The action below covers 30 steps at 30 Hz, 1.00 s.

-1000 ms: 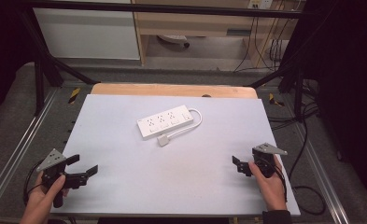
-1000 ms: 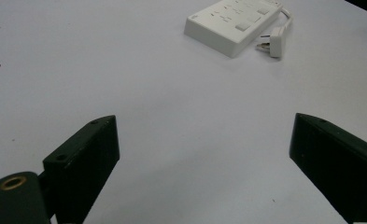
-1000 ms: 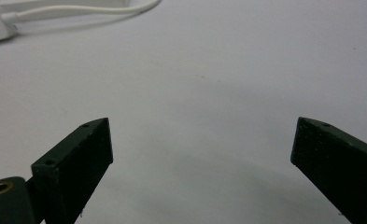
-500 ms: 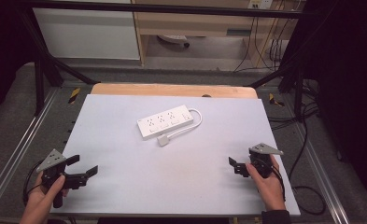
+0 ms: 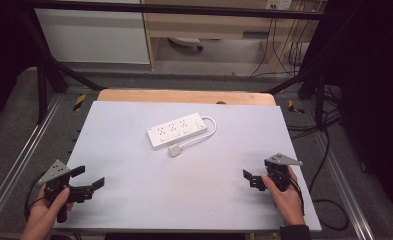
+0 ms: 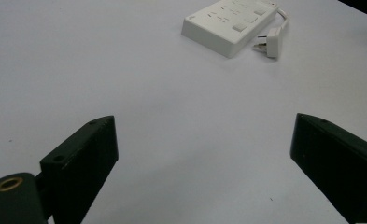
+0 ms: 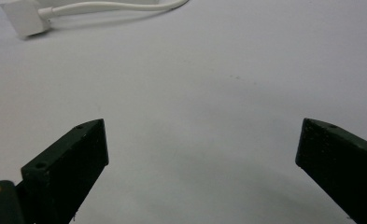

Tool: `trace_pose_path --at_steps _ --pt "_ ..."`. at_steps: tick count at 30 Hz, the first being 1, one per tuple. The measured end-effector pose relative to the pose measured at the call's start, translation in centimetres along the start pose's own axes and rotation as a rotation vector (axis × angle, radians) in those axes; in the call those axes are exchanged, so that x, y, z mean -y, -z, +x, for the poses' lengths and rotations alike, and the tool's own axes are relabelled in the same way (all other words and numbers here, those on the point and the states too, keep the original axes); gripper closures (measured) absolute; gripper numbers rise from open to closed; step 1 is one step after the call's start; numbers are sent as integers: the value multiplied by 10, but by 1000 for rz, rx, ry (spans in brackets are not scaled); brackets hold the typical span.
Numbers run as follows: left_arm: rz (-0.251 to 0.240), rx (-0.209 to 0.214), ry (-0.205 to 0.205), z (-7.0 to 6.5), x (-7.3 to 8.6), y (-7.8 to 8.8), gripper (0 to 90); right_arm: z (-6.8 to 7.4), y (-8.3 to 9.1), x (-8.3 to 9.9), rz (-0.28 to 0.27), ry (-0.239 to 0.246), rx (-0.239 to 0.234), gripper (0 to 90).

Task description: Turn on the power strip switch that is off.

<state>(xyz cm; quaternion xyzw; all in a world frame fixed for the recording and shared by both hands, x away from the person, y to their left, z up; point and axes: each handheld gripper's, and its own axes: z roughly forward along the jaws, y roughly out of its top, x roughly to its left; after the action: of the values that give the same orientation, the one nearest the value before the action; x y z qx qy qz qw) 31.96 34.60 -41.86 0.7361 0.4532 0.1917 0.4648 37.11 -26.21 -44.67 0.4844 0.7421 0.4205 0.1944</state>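
Both hand-held grippers have drawn back toward the near table (image 5: 194, 200) edge: left hand-held gripper (image 5: 90, 178) and right hand-held gripper (image 5: 250, 180) gape wide, empty; power strip (image 5: 178, 131) lies untouched, so no grasp has begun

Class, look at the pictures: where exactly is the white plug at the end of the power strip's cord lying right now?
In the high view the plug lies on the table just in front of the white power strip, near the middle, far from both grippers.

**Left gripper over the table**

The left gripper (image 6: 202, 163) has its two black jaws spread wide above the bare pale table (image 6: 125, 84), holding nothing. Well ahead lies a white power strip (image 6: 230, 21), its plug (image 6: 272, 41) just beside it.
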Motion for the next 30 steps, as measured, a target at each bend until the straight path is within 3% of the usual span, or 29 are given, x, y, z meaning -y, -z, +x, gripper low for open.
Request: trace_pose_path --at_steps 12,22,30 --pt "2 6 -6 -1 0 0 77 9 -2 -2 0 12 -40 33" --pt "2 8 -5 -1 0 0 77 27 -9 -6 19 48 -74 40" --pt "4 9 -5 -1 0 -1 77 36 -12 -10 17 40 -111 41"
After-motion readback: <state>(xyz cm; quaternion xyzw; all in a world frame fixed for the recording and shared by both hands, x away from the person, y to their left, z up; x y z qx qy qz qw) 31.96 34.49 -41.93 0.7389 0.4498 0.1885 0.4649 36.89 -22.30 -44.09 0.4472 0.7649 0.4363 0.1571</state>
